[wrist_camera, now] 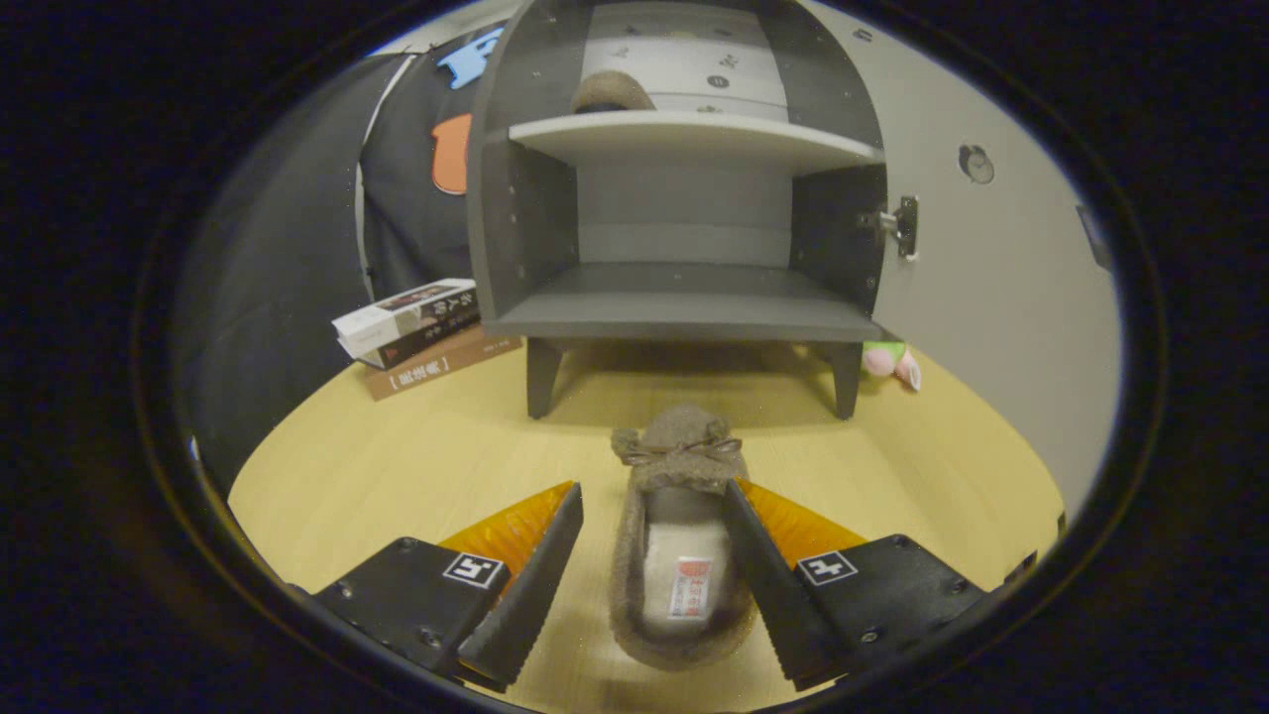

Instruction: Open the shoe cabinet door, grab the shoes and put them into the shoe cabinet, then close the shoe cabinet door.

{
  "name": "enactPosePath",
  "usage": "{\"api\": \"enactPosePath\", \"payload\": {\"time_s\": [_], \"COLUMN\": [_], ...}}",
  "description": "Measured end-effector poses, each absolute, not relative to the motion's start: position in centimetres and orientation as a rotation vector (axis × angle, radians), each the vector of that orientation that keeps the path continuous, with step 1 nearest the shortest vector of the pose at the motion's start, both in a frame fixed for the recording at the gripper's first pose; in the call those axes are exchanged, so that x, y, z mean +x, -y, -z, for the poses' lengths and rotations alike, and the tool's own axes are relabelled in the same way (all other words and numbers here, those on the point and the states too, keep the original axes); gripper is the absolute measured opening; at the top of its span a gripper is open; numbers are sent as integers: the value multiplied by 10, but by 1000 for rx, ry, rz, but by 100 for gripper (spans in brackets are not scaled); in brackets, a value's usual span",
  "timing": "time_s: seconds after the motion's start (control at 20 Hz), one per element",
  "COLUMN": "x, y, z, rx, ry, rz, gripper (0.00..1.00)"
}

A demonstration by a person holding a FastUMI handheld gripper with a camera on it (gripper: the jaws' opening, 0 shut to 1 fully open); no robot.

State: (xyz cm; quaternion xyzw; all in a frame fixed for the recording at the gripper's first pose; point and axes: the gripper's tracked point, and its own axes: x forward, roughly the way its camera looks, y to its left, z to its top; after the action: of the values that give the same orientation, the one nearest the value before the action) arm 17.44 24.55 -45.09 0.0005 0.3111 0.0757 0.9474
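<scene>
At the bottom centre of the frame the gripper (654,501) is spread wide, its fingers flanking a fuzzy brown shoe (677,535) that lies on the pale wooden table (387,466); the right finger looks to touch the shoe's side, the left stands apart. Above it, the shoe cabinet (684,213) stands with its door (991,278) swung open to the right, a second shoe (610,92) on its upper shelf. Books (416,327) lie at centre left.

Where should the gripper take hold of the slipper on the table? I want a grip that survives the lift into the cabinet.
Grip the slipper across its side walls near mid-length, coming from the heel end as now. It lies lengthwise between the open gripper fingers, toe toward the shoe cabinet.
</scene>
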Motion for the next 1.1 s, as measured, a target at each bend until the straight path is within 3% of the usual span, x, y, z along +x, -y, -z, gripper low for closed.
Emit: {"api": "enactPosePath", "payload": {"time_s": [0.25, 0.4, 0.45, 0.75, 1.1], "x": [185, 184, 181, 160, 139], "y": [-253, -257, -254, -233, -218], "z": [480, 475, 474, 447, 358], "rx": [38, 57, 62, 98, 144], "ry": [-688, -657, -654, -624, -530], "rz": [-214, -266, -278, -275, -313], "gripper": [40, 24, 12, 11, 11]}}
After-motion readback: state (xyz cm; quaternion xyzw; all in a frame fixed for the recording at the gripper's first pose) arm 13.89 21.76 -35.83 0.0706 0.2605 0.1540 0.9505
